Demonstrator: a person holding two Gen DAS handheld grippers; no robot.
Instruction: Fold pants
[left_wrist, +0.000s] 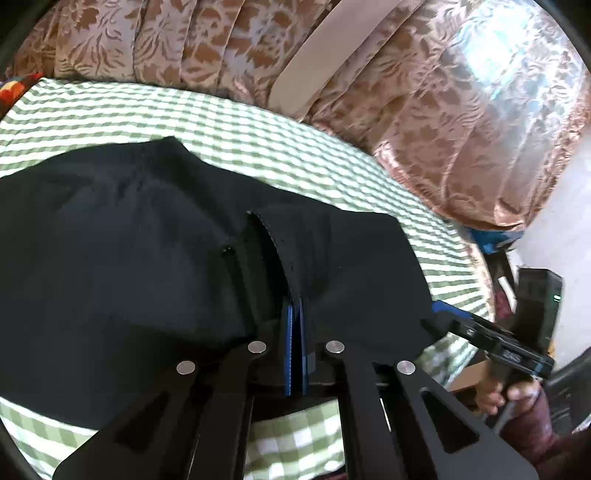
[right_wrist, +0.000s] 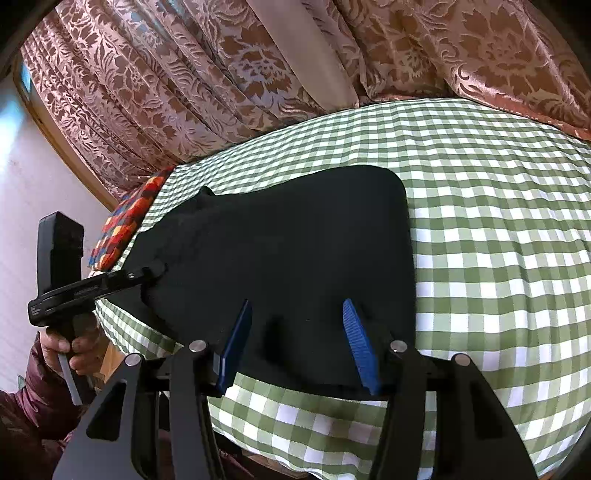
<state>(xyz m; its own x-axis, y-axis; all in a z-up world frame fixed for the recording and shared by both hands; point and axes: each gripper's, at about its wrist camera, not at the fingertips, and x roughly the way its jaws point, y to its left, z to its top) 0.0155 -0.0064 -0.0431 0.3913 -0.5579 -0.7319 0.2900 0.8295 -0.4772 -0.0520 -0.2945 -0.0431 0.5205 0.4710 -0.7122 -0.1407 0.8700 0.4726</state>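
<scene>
Pants (right_wrist: 280, 251) — folded, on the checked cloth (right_wrist: 480, 229) | left gripper (left_wrist: 295, 314) clamped on their near edge | right gripper (right_wrist: 295, 314) spread wide above them | next, I judge — pinch, fold over.

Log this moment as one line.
left claw: shut on black pants | right claw: open, over near edge | surface: green checked cloth

Black pants (right_wrist: 288, 258) lie on a green-and-white checked cloth (right_wrist: 498, 229) before brown floral curtains (right_wrist: 166, 85).
</scene>
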